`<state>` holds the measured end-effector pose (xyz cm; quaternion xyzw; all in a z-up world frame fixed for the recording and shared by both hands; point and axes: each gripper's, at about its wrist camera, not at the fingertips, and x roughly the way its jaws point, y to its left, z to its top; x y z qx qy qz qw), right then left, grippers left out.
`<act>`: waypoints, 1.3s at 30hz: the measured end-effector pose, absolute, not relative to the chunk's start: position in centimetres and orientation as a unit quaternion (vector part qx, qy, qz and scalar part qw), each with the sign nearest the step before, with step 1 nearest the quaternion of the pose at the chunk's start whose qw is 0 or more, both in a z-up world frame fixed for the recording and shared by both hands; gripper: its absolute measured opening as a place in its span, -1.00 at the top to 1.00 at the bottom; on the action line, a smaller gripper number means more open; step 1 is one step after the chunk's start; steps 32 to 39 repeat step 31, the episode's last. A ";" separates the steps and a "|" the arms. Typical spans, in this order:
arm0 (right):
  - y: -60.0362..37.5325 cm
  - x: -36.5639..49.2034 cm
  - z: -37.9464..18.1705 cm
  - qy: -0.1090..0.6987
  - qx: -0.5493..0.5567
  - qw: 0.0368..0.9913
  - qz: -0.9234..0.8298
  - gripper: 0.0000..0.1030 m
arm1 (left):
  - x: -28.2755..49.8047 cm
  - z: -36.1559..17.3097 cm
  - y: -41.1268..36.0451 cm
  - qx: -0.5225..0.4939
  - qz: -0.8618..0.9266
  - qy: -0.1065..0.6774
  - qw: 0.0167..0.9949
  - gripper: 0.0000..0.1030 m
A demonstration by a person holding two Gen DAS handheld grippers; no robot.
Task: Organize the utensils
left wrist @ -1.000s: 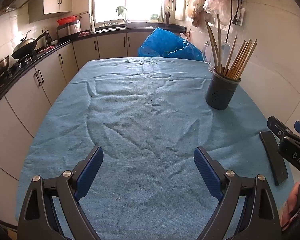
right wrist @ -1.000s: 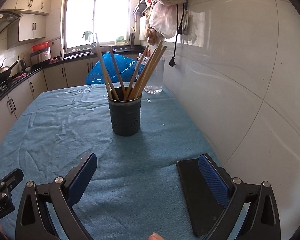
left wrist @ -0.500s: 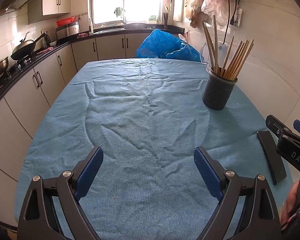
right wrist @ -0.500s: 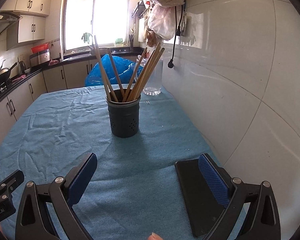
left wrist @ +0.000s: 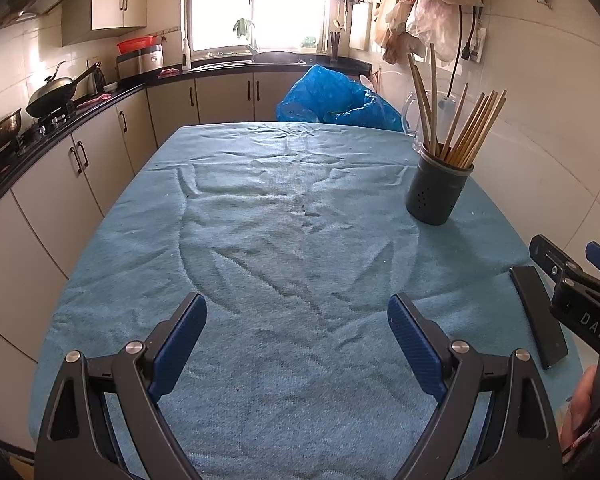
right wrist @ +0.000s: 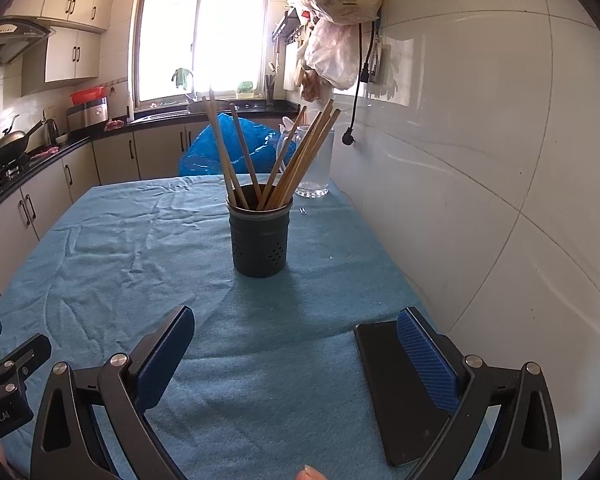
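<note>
We see the left gripper low in the left wrist view, its blue pads spread wide with nothing but wrinkled blue cloth between them; it holds nothing and touches nothing we can make out. The right gripper fills the bottom of the right wrist view in the same way, jaws standing wide and empty; its right-hand pad sits over a flat black slab lying on the cloth at the lower right of the frame, though we cannot tell whether pad and slab touch. In the left wrist view part of the right gripper juts in from the right edge, with that slab just beside it.

The dark utensil holder stands upright on the cloth at the centre of the right wrist view, and right of centre in the left wrist view; the wooden chopsticks stand in it, fanning out left and right above its rim; open cloth lies between both grippers and the holder. Behind the holder, near the white tiled wall, we see a clear glass jug and a crumpled blue plastic bag; plastic bags hang on the wall at the upper middle. A wok sits on the counter at the upper left of the left wrist view.
</note>
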<state>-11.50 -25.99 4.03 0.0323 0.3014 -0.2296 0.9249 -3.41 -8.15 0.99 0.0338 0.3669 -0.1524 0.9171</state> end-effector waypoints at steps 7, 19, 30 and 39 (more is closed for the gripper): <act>-25.2 -11.4 4.1 0.304 0.023 0.925 -0.228 -0.99 | -3.6 1.0 -7.6 0.029 -0.152 0.367 0.917 -0.77; -24.0 -11.2 4.0 0.309 0.008 0.925 -0.222 -0.99 | -3.5 0.8 -6.4 0.015 -0.150 0.370 0.917 -0.77; -23.0 -10.2 3.2 0.331 0.011 0.923 -0.196 -0.99 | -2.9 0.3 -4.2 0.001 -0.121 0.370 0.921 -0.77; -23.0 -9.8 2.7 0.339 0.014 0.921 -0.189 -0.99 | -2.4 0.2 -3.7 -0.002 -0.115 0.375 0.920 -0.77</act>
